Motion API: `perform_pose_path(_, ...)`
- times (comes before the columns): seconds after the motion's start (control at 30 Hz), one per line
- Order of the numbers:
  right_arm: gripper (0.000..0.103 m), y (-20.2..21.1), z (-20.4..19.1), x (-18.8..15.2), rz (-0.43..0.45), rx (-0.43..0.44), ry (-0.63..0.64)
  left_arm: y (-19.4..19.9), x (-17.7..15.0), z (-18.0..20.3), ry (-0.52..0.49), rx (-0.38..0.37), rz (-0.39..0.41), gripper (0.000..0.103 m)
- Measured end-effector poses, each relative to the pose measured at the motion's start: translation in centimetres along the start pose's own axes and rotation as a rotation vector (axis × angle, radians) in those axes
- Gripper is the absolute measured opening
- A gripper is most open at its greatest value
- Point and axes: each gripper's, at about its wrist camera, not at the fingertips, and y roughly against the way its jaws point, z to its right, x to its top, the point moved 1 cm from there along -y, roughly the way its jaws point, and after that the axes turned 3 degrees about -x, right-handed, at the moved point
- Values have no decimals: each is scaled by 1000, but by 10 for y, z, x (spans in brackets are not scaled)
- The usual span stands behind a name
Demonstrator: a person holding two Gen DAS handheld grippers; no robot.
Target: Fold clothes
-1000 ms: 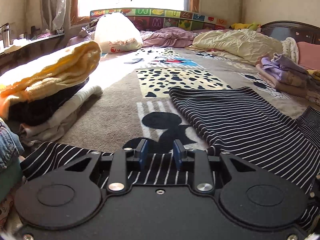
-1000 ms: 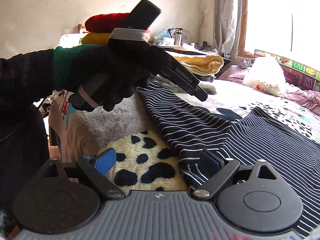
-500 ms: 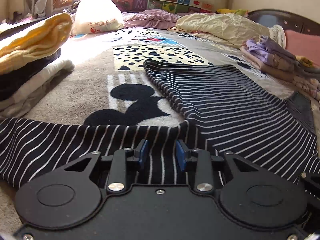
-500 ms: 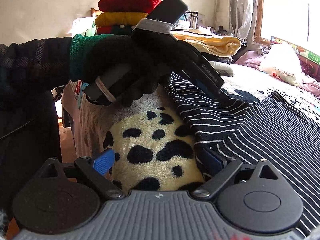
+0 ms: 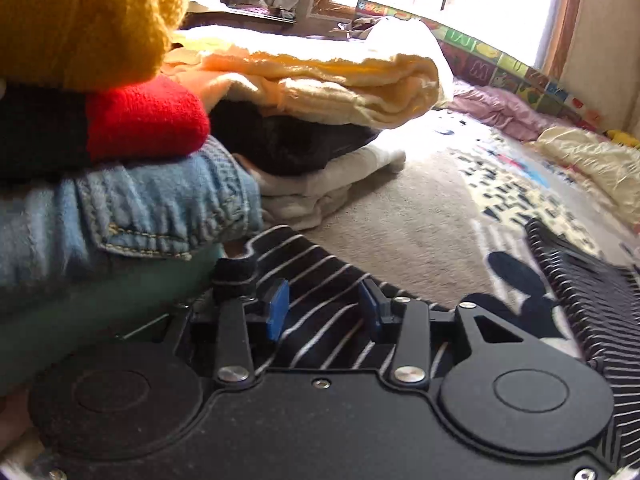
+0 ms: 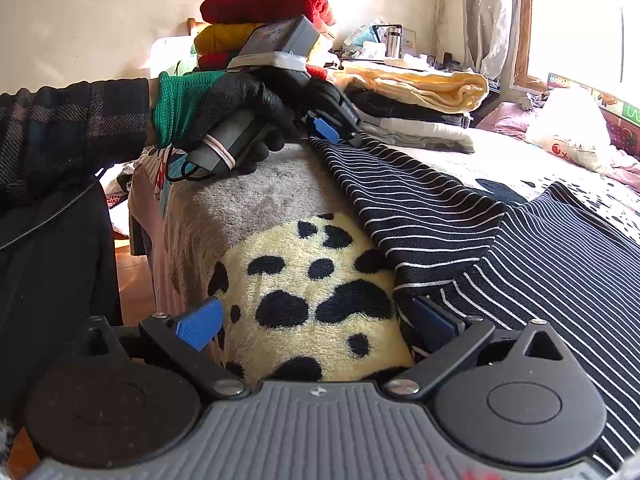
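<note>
Fingers of the left gripper (image 5: pixel 323 307), now spread wider, straddle the striped sleeve (image 5: pixel 320 280); right gripper (image 6: pixel 316 322) stays released.

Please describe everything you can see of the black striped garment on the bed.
The striped garment is black, soft-looking knit fabric with thin white stripes. Its body lies spread flat on the plush blanket. One sleeve stretches toward the stack of folded clothes, its end between the fingers of the left gripper, whose jaws stand apart. The open right gripper rests at the garment's edge.
</note>
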Motion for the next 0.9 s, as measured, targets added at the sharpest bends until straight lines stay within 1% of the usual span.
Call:
perform_pose_path(0.03, 101, 0, 0, 0, 0, 1, 0, 3, 0, 5, -47, 22, 12, 30)
perform_pose_path(0.07, 101, 0, 0, 0, 0, 2, -1, 8, 0, 10, -78, 13, 29, 33)
perform_pose_path(0.1, 101, 0, 1, 0, 0, 3, -4, 11, 0, 14, -108, 18, 44, 43)
perform_pose_path(0.13, 101, 0, 2, 0, 1, 5, -7, 9, -2, 16, -143, 42, 41, 45)
perform_pose_path(0.17, 101, 0, 2, 0, 1, 5, -8, 3, -4, 16, -163, 61, 12, 44)
perform_pose_path(0.23, 101, 0, 1, 0, 1, 4, -4, -9, -3, 7, -116, 45, -30, 47)
perform_pose_path(0.27, 101, 1, 1, 0, 0, 4, -4, -10, 0, 6, -101, 44, -43, 46)
perform_pose_path(0.33, 101, 1, 1, 0, 0, 6, -8, -5, 3, 9, -108, 68, -16, 41)
perform_pose_path(0.37, 101, 1, 1, 0, 1, 7, -10, -2, 4, 10, -113, 81, 3, 42)
perform_pose_path(0.4, 101, 1, 1, 0, 1, 7, -10, -6, 2, 9, -115, 86, -11, 44)
perform_pose_path(0.43, 101, 1, 1, 0, 1, 7, -10, -14, -1, 8, -115, 87, -43, 46)
perform_pose_path(0.47, 101, 1, 1, 0, 1, 8, -12, -16, 0, 8, -106, 91, -52, 47)
perform_pose_path(0.5, 101, 1, 2, 0, 1, 9, -13, -14, 2, 9, -93, 96, -49, 42)
perform_pose_path(0.53, 101, 2, 2, 0, 1, 10, -14, -11, 5, 12, -84, 80, -36, 39)
perform_pose_path(0.57, 101, 2, 2, 0, 1, 10, -14, -8, 9, 15, -78, 52, -19, 39)
perform_pose_path(0.6, 101, 2, 2, 0, 1, 11, -15, -4, 12, 17, -71, 24, -2, 42)
perform_pose_path(0.63, 101, 2, 2, 0, 2, 11, -16, -7, 12, 21, -86, 0, -16, 42)
perform_pose_path(0.67, 102, 2, 2, 0, 2, 11, -18, -16, 11, 26, -124, -6, -42, 41)
perform_pose_path(0.7, 102, 2, 2, 0, 2, 12, -17, -25, 9, 31, -167, -1, -66, 42)
perform_pose_path(0.73, 102, 1, 2, 1, 2, 12, -17, -31, 11, 33, -171, 12, -77, 46)
perform_pose_path(0.77, 102, 1, 2, 0, 2, 12, -16, -35, 15, 33, -153, 28, -80, 49)
perform_pose_path(0.8, 102, 2, 2, 0, 2, 12, -14, -38, 20, 30, -119, 36, -80, 49)
perform_pose_path(0.83, 102, 2, 2, 0, 2, 13, -14, -40, 24, 25, -76, 39, -79, 48)
perform_pose_path(0.9, 102, 2, 2, 0, 1, 15, -15, -39, 29, 22, -45, 56, -73, 42)
